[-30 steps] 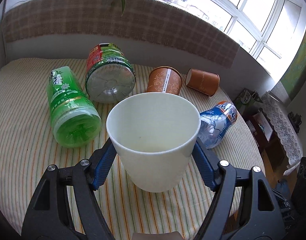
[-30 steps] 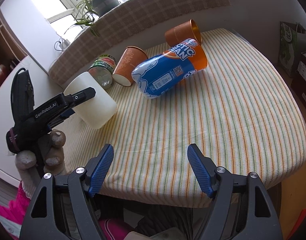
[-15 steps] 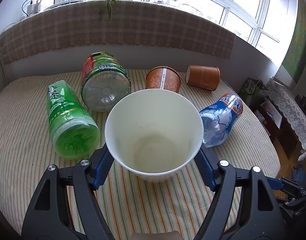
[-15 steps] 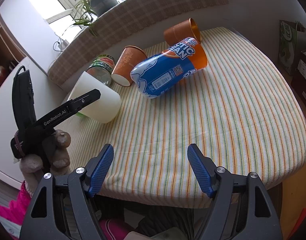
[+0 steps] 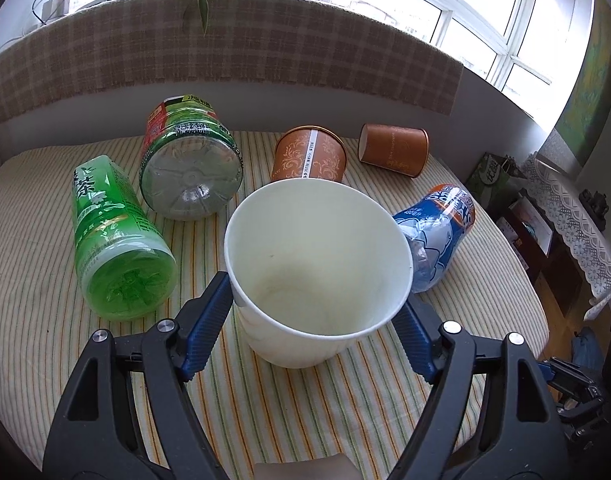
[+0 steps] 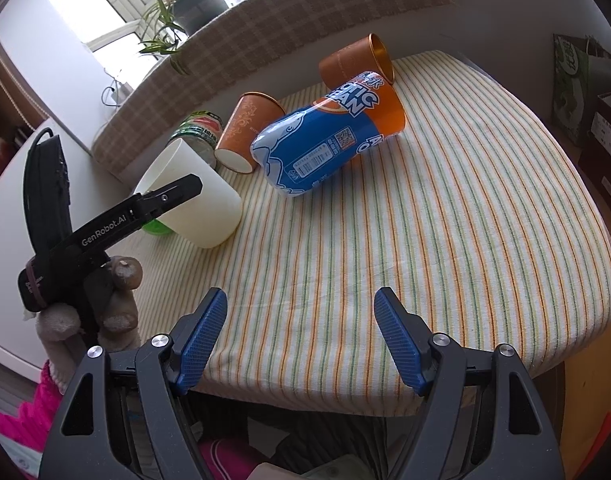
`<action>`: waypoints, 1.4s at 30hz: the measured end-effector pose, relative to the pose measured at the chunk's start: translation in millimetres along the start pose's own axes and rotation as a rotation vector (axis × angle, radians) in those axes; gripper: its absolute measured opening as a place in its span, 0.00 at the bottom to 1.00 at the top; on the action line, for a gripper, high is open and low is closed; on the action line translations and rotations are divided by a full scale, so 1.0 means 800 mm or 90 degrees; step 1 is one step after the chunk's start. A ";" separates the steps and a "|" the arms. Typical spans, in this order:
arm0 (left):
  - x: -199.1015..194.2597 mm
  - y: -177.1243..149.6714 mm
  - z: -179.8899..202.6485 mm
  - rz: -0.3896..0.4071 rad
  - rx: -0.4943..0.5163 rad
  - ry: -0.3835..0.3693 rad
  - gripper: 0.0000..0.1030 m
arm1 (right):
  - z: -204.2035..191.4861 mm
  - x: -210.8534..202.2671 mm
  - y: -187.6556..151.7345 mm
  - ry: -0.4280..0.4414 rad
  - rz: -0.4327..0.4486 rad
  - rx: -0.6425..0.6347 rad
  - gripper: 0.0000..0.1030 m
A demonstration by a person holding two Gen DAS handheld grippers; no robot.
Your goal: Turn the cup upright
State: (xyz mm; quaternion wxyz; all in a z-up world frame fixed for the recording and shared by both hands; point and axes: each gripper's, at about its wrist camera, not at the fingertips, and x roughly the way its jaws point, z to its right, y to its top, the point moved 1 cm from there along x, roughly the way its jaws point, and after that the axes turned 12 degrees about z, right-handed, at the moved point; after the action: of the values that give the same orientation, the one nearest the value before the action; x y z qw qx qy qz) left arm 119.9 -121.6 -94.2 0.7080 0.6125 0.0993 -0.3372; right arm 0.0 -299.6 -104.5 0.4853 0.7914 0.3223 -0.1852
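Observation:
A plain white paper cup (image 5: 317, 272) is held between the blue pads of my left gripper (image 5: 319, 312), which is shut on it. The cup's mouth faces the camera and upward, tilted, its base low over the striped tablecloth. In the right wrist view the same cup (image 6: 193, 200) leans at the table's left side with the left gripper's black finger (image 6: 161, 204) across it. My right gripper (image 6: 301, 336) is open and empty over the table's near edge.
Lying on the striped table (image 6: 445, 220): two green bottles (image 5: 113, 236) (image 5: 189, 168), a blue bottle (image 6: 325, 144), two orange paper cups (image 5: 309, 156) (image 5: 393, 150). A wall with a checked cover (image 5: 225, 60) runs behind. The floor drops off at the right.
The left gripper has tipped the white cup further, so its mouth turns more upward, and has lowered it toward the cloth. The right gripper has stayed still.

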 end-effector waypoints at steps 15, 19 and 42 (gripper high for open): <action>-0.010 -0.017 -0.004 -0.023 0.000 -0.016 0.88 | -0.012 -0.005 0.004 -0.004 0.017 -0.020 0.74; -0.023 -0.025 -0.013 -0.024 -0.001 -0.007 0.88 | -0.021 -0.005 0.008 -0.007 0.032 -0.034 0.74; -0.195 0.005 -0.041 0.306 0.056 0.165 0.98 | -0.121 -0.043 0.035 -0.150 0.344 -0.207 0.80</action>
State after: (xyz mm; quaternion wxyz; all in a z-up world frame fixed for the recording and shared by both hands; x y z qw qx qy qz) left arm 13.6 -35.2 -11.8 0.7216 0.6869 0.0264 -0.0825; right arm -7.0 -234.0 -20.9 0.6708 0.7335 0.0675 -0.0862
